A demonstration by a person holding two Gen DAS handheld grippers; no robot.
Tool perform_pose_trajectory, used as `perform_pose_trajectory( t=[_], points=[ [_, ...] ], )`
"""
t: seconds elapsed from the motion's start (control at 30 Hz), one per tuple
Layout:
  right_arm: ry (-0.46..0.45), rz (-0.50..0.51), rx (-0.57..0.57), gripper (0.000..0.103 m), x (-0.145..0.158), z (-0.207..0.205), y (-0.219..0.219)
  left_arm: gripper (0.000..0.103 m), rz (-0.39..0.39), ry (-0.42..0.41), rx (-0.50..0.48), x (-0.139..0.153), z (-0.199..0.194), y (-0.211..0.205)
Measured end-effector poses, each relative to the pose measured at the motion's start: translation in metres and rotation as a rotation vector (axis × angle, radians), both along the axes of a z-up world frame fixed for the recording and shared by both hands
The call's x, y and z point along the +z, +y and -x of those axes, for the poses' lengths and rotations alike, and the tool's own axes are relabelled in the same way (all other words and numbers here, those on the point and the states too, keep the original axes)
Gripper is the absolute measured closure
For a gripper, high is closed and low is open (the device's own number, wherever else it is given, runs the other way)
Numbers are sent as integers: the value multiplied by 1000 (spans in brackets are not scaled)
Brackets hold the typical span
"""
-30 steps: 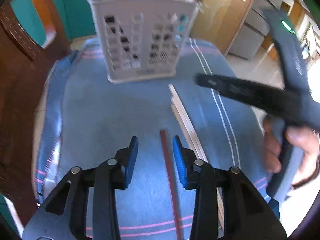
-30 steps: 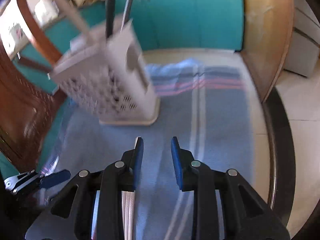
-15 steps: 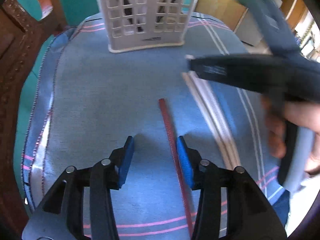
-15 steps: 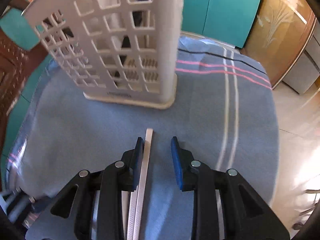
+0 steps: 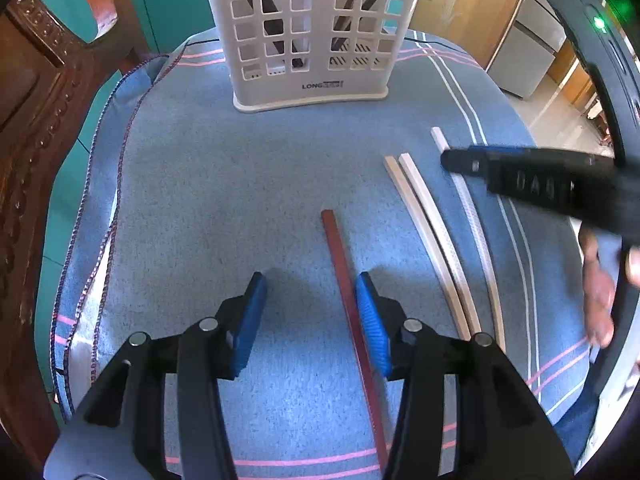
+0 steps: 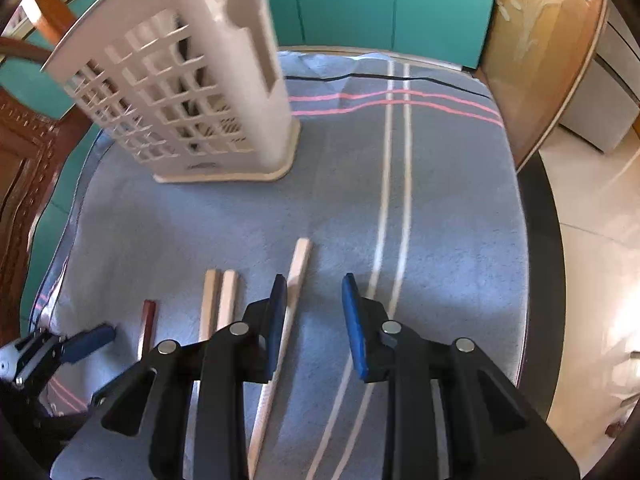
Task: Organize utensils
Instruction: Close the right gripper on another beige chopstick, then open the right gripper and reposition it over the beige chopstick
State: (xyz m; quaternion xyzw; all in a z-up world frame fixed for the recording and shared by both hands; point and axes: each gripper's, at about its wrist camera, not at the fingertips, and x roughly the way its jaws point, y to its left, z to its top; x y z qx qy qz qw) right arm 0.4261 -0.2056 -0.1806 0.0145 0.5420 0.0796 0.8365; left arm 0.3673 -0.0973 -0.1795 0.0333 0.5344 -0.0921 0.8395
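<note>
The right gripper (image 6: pixel 314 312) is hovering low over the blue striped cloth (image 6: pixel 440 200), and its jaws are standing apart with nothing between them. A pale chopstick (image 6: pixel 298 272) is lying on the cloth just beside the left blue pad (image 6: pixel 278 316) and is passing under that finger. Two more pale chopsticks (image 6: pixel 218 300) are lying side by side, touching, further to the left. A dark red chopstick (image 6: pixel 147 320) is lying apart from them, near the left edge of the cloth. The white slotted utensil basket (image 6: pixel 180 92) is standing upright toward the far left corner. The left gripper (image 6: pixel 80 344) is showing at the lower left edge.
</note>
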Motion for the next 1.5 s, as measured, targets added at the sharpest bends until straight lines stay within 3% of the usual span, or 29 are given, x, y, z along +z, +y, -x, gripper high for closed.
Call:
perform_pose_trajectory(
  t=[0.23, 0.33, 0.53, 1.13, 1.5],
  points=[
    [-7, 60, 39, 75, -1, 18, 17, 49, -22, -7, -15, -1, 0, -11],
    [-8, 65, 33, 91, -1, 28, 17, 49, -17, -7, -13, -2, -3, -15],
    [-13, 43, -14, 95, -7, 42, -4, 49, -21, -10, -8, -1, 0, -11],
    [-13, 63, -4, 92, -4, 29, 0, 46, -24, -12, -7, -1, 0, -12],
    [-19, 66, 12, 80, -3, 35, 6, 43, -25, -11, -12, -1, 0, -12]
  ],
)
